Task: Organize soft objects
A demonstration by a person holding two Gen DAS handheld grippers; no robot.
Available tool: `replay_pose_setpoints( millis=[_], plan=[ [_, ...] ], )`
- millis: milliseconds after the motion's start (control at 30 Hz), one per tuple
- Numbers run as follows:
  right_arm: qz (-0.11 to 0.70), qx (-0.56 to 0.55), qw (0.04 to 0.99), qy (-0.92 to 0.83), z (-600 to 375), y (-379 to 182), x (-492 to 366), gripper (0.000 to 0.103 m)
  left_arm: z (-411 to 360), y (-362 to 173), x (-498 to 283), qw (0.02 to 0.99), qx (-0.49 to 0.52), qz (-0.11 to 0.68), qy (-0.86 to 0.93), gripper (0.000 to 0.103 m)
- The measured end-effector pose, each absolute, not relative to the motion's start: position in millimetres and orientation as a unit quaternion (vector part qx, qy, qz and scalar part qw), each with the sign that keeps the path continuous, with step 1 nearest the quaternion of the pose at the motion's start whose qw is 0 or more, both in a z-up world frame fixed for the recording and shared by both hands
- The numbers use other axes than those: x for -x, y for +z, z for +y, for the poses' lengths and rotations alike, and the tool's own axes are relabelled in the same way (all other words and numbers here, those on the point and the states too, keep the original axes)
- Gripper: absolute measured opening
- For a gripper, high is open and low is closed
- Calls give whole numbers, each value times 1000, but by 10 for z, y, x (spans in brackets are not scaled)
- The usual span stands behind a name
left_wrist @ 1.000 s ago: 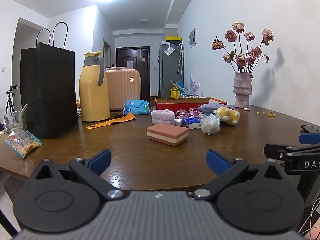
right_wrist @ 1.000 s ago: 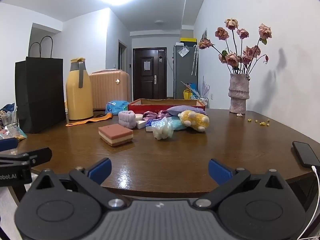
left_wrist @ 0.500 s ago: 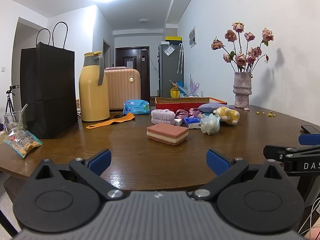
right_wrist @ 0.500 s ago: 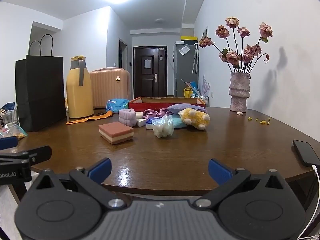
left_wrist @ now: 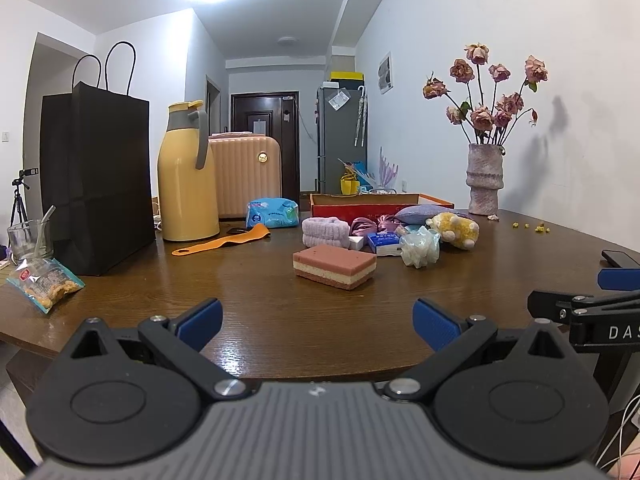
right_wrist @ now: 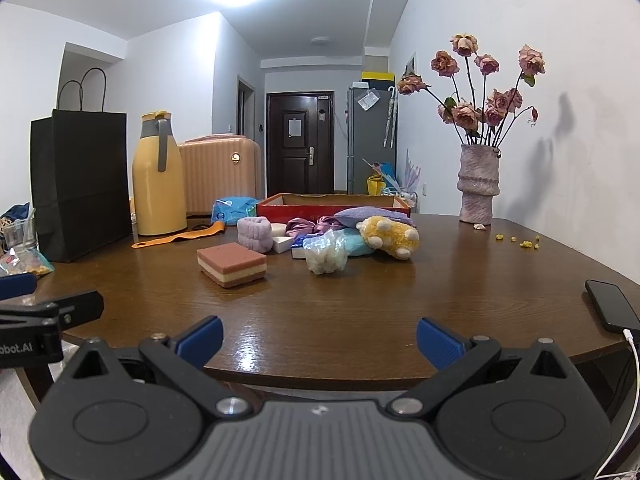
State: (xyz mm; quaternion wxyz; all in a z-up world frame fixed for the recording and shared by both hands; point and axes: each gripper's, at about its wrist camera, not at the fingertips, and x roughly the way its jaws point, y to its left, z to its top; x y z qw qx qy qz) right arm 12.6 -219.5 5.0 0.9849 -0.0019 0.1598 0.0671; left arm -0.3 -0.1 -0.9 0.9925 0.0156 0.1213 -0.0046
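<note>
Reaching past the sponge (left_wrist: 334,266) risks knocking it or snagging the mesh puff (left_wrist: 420,246) just behind it. Soft items lie heaped behind the sponge, before the red box (left_wrist: 380,204). Left gripper (left_wrist: 318,322) and right gripper (right_wrist: 320,334) gape wide, empty.

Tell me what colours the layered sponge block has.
The sponge is reddish-pink with a cream middle layer, clearest in the right wrist view.

"DAS" on right claw (left_wrist: 600,304)
</note>
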Motion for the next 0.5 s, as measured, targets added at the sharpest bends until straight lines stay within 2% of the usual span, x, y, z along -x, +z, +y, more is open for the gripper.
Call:
replay_pose_setpoints(
  millis=[500],
  plan=[
    [160, 0, 985, 65, -2217, 56, -122, 103, -4, -1, 7, 993, -15, 120, -4, 103]
  ],
)
